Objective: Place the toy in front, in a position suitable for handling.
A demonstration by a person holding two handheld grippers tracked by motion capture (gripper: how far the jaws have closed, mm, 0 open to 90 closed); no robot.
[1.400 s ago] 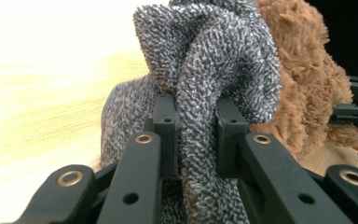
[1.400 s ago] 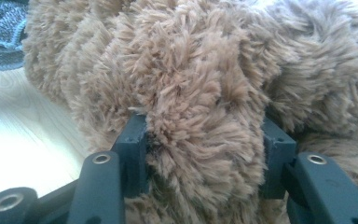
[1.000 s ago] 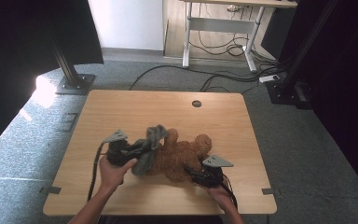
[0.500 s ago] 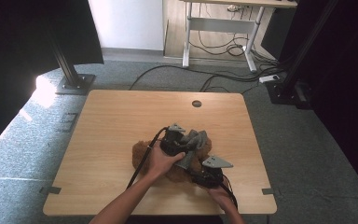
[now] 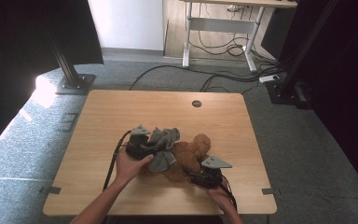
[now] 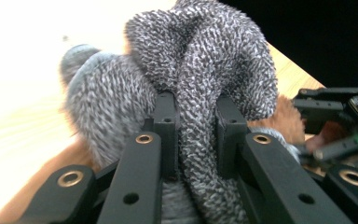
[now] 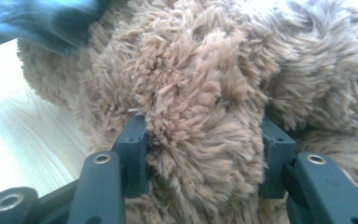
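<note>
Your right gripper (image 5: pixel 196 176), nearest you, clamps plush limb of brown teddy bear (image 5: pixel 189 156); jaws sunk in fur both sides. Your left gripper (image 5: pixel 150 150) pinches bunched fold of grey knit garment (image 5: pixel 164 148), jaws nearly shut on it. Bear lies mid-table (image 5: pixel 121 112), garment draped on its left flank. Risk: thin knit fold may slip out if you pull hard. Bear may twist in right grip, since plush compresses. Loose sleeve may snag on jaw.
</note>
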